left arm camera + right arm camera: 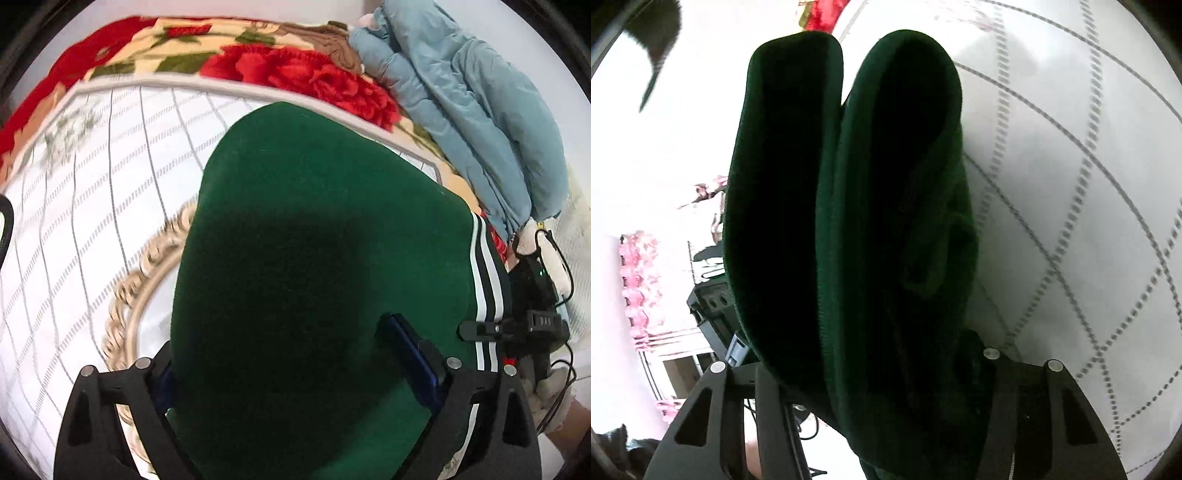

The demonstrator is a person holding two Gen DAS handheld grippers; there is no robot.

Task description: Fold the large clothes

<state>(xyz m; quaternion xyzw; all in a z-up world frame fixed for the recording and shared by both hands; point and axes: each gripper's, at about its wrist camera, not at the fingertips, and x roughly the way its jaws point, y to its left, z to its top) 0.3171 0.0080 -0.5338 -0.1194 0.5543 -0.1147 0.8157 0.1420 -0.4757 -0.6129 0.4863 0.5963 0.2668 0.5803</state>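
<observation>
Left gripper [295,376] clamps the green garment [314,240]; right gripper [871,391] also grips it [849,203]. Both hold it lifted above the quilted bed cover [92,206]. Fabric appears soft, thick, limp; take hold at doubled edges. Long axis extends forward, away from each gripper, striped hem [487,295] to the right.

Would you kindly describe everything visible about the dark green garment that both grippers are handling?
The dark green garment looks like thick, soft knit or fleece. One edge carries black and white stripes. In the right wrist view it hangs doubled into two rounded lobes. It sits between the fingers of the left gripper and of the right gripper, above a white quilted bedcover. Whether it touches the cover cannot be told.
</observation>
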